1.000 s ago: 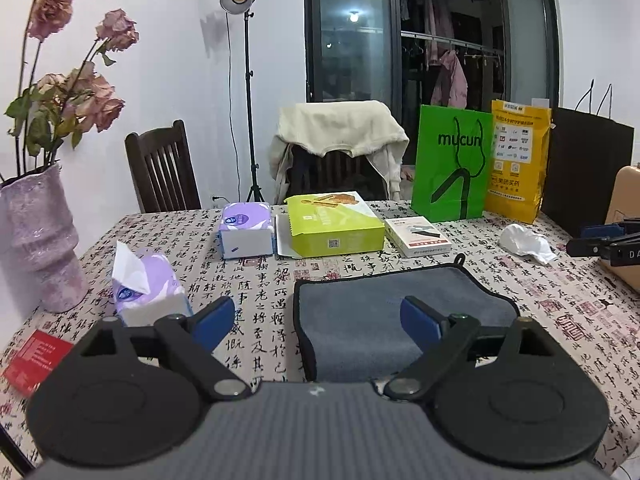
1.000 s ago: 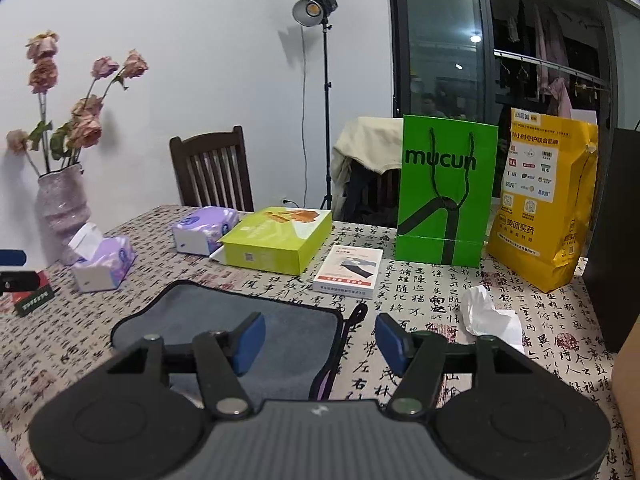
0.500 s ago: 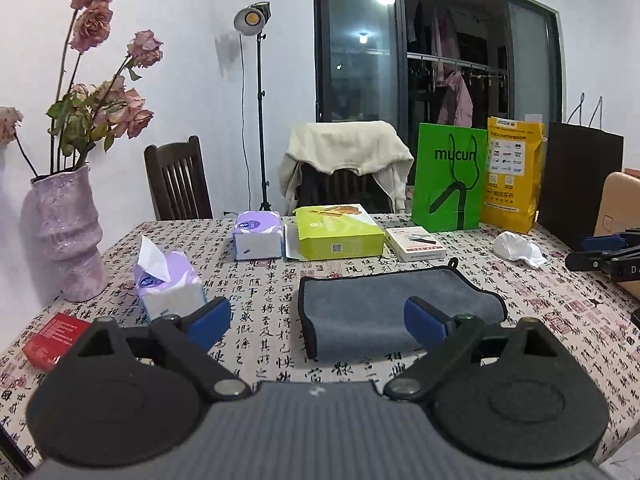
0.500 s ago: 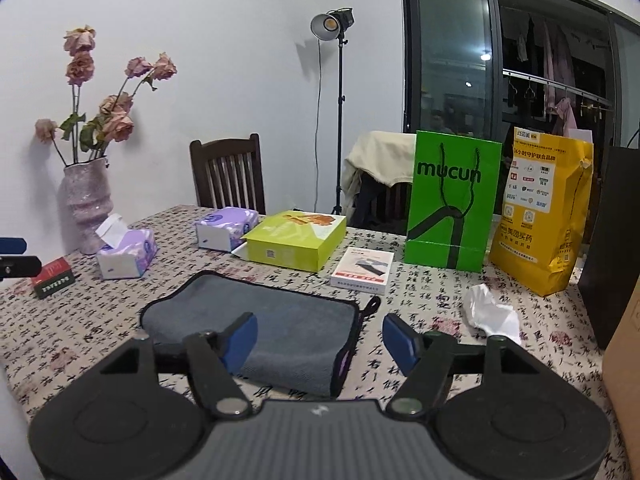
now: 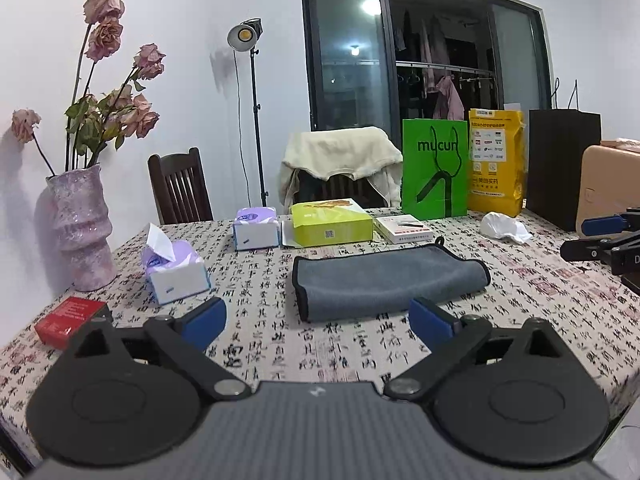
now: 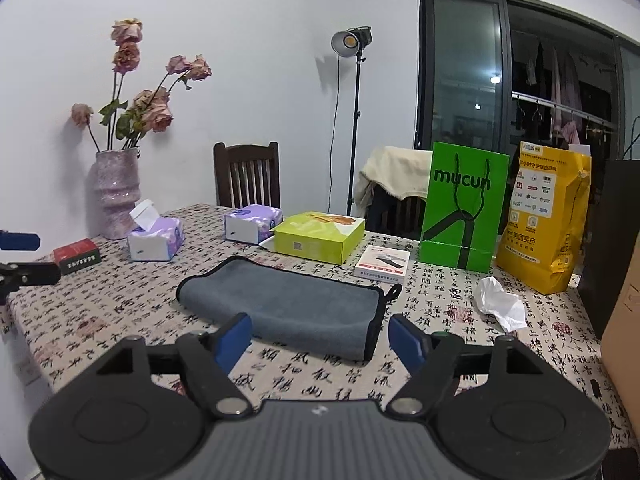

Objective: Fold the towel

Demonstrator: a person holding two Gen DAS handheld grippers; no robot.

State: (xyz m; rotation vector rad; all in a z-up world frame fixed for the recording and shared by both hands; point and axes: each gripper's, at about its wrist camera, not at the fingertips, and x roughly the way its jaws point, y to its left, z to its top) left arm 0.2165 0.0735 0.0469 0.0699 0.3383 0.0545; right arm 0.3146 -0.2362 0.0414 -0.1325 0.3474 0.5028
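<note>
A grey towel [image 5: 384, 280] with black trim lies folded flat on the patterned tablecloth; it also shows in the right wrist view [image 6: 288, 306]. My left gripper [image 5: 318, 320] is open and empty, held above the table's near edge, short of the towel. My right gripper [image 6: 320, 340] is open and empty, just short of the towel's near right corner. The right gripper also shows at the right edge of the left wrist view [image 5: 604, 240], and the left gripper at the left edge of the right wrist view [image 6: 20, 256].
Behind the towel stand a lime box [image 5: 330, 222], a small white box [image 5: 404, 228], two tissue packs [image 5: 176, 268], green [image 5: 434, 174] and yellow [image 5: 494, 162] bags, and crumpled tissue [image 5: 504, 228]. A vase [image 5: 80, 232] and red box [image 5: 66, 320] sit left. A tan box [image 6: 624, 320] is right.
Both grippers have pulled back and up from the towel, which now lies farther ahead of the fingers. Both stay open and empty. The towel has not moved.
</note>
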